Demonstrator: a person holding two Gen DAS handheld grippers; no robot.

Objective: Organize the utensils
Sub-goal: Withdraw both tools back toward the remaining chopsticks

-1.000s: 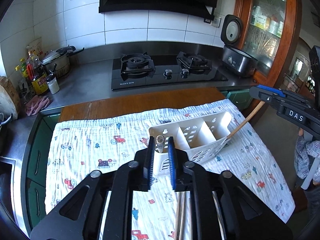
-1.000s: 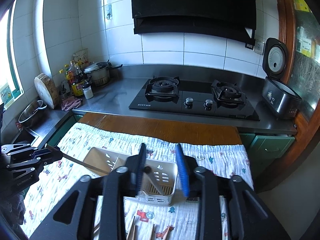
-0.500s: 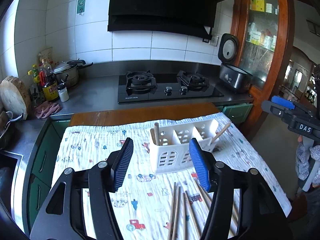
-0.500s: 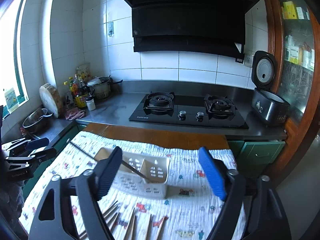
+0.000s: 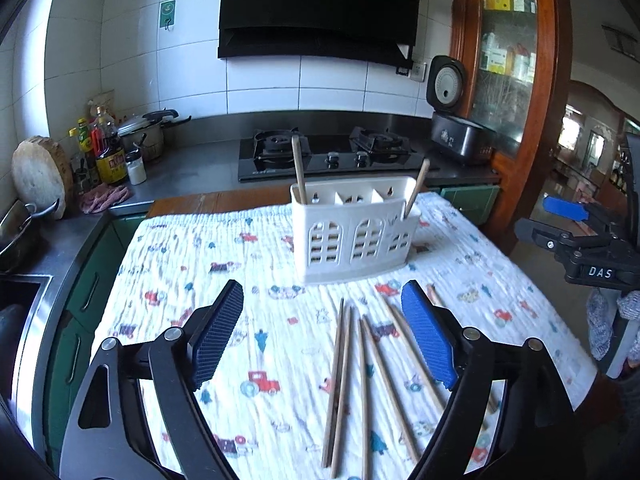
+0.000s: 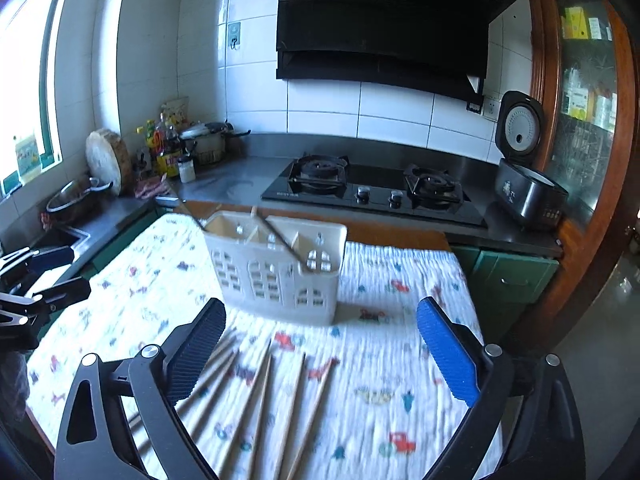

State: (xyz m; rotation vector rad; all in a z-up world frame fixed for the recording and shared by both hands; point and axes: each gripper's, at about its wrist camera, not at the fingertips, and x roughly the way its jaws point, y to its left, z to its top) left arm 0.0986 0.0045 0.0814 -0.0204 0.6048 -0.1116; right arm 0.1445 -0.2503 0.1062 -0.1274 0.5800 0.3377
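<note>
Both jaws stood wide apart, grasping nothing, as I held them over the cloth.

I saw the left gripper (image 5: 320, 336) and right gripper (image 6: 324, 352) low in frame, loose chopsticks (image 5: 340, 380) lying between their fingers, and the white utensil holder (image 5: 354, 234) upright at center, a chopstick (image 5: 298, 168) standing in its left compartment.

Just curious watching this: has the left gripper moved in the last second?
Yes. The left gripper has pulled back from the white utensil holder, which looks farther off against the stove, and its jaws have opened.
</note>
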